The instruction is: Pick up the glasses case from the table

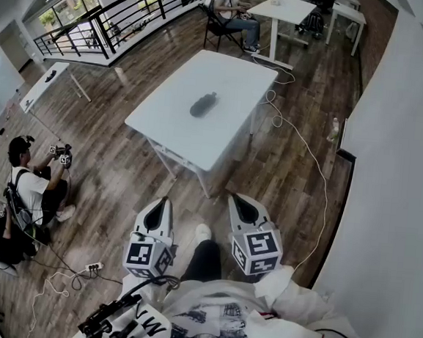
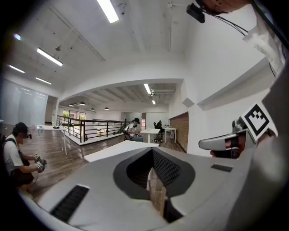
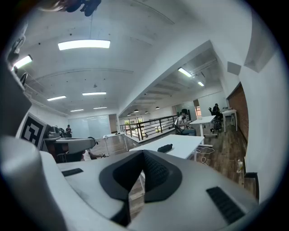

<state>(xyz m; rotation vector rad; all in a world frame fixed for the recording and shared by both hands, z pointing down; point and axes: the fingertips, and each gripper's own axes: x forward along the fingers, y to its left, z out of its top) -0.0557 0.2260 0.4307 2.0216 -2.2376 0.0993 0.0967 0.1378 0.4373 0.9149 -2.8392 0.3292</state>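
Dark oblong glasses case (image 1: 203,105) (lying diagonally) near middle of white table (image 1: 221,140).

**Person with two hand-held grippers: appearance**

- Left gripper (image 1: 165,199): light-grey moulded plastic shell, smooth, tapering to a point. It has a dark teardrop-shaped recess on top.
- Left marker cube (image 1: 147,258): white cube at the rear of the left gripper, with black square markers on its faces.
- Right gripper (image 1: 234,198): matching light-grey shell with the same dark recess.
- Right marker cube (image 1: 257,252): white, with black square markers.
- Fingers (image 2: 165,169): dark, with a ribbed inner surface. The right pair (image 3: 156,173) looks the same.
- Shell detail: a black rectangular slot (image 2: 69,203) is set into each side of the shell.
- White top with black print (image 1: 209,320).
- Dark trouser leg (image 1: 203,261).
- Pale shoe (image 1: 202,232).
- Thin black cable (image 1: 335,336) looped over the white fabric.
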